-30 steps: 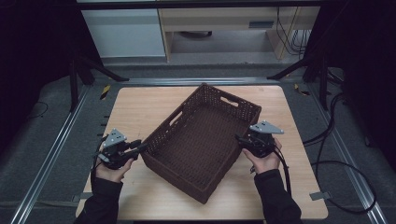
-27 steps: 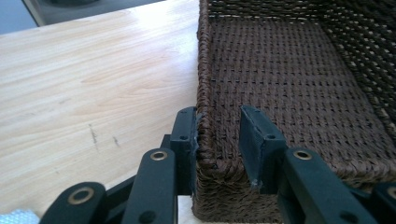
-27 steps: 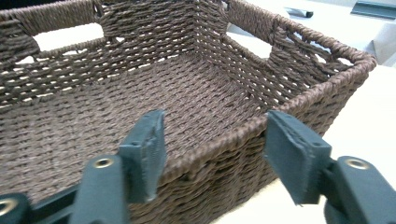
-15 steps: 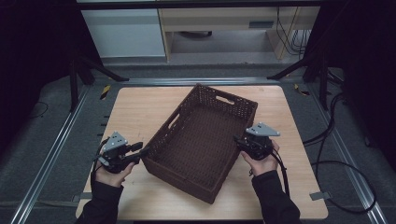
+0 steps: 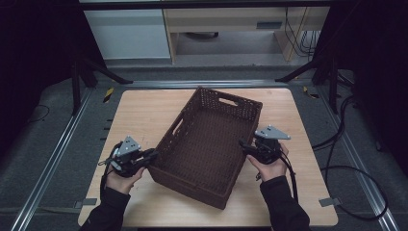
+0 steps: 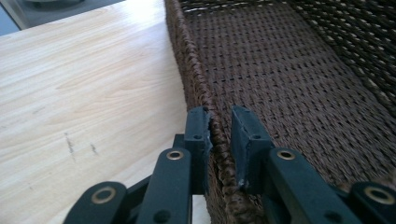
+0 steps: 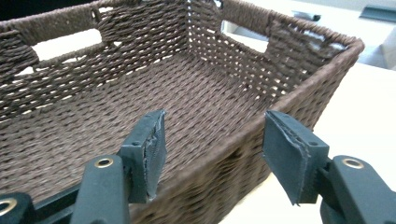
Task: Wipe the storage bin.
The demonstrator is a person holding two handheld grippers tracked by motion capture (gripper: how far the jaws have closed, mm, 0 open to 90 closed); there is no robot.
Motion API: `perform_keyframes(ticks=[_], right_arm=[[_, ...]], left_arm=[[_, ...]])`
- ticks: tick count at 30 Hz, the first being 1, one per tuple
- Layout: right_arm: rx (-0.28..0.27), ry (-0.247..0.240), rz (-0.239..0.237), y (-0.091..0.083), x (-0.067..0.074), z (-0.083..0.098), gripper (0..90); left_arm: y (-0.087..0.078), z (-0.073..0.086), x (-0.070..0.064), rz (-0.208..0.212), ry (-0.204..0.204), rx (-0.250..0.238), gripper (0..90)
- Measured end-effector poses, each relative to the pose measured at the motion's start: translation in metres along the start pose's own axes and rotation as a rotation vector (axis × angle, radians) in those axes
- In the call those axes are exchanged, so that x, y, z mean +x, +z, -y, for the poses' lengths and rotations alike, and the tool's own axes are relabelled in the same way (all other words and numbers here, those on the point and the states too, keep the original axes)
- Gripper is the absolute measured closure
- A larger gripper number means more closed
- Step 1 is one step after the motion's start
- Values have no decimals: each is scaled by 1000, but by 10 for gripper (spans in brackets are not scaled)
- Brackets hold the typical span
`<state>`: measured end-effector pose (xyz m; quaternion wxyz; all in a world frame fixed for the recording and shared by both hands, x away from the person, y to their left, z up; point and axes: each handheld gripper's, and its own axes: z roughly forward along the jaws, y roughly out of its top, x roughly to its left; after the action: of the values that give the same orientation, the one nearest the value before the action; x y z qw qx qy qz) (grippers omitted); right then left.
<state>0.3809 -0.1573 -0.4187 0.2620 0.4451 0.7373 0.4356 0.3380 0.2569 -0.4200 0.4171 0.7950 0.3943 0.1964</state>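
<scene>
Two hand-held grippers are on one woven basket (image 5: 207, 139), which sits at an angle in the middle of the light wooden surface (image 5: 144, 110), a cut-out handle in its far end wall. The left hand-held gripper (image 5: 150, 155) is at the basket's near left corner, and its own view shows the jaws straddling the rim of the wall, one pad (image 6: 198, 135) outside over the surface and the other inside over the woven floor. Those jaws have just been closing; the outer pad touches the weave, while a narrow slit remains at the inner one, so a full pinch cannot be told. The right hand-held gripper (image 5: 246, 147) is at the opposite long wall, and its jaws have just been opening: they are spread wide, the rim between them, and both pads (image 7: 154, 149) are clear of the wicker. Both hands are low at the surface's near edge.
</scene>
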Motion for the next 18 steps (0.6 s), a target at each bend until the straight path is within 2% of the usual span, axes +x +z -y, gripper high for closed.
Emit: perform_keyframes(ticks=[3, 5, 7, 9, 11, 14, 16, 18], right_arm=[[27, -3, -15, 1, 4, 2, 400], [55, -18, -1, 4, 6, 5, 439], [51, -20, 7, 5, 6, 5, 462], [52, -32, 11, 4, 6, 3, 504], [52, -44, 10, 5, 6, 2, 507], [43, -50, 10, 9, 4, 1, 512], [39, -51, 11, 11, 4, 1, 510], [36, -49, 9, 12, 3, 1, 484]], left_arm=[[-2, 2, -5, 8, 8, -1, 728], [-4, 2, -9, 27, 19, -1, 710], [-4, -1, -8, 31, 15, -11, 689], [-2, -6, -5, 27, 5, -18, 632], [1, -11, -2, 23, 3, -23, 605], [10, -16, 0, 23, 11, -1, 631], [17, -15, 0, 41, 14, 20, 678], [17, -15, -2, 25, 22, 22, 686]])
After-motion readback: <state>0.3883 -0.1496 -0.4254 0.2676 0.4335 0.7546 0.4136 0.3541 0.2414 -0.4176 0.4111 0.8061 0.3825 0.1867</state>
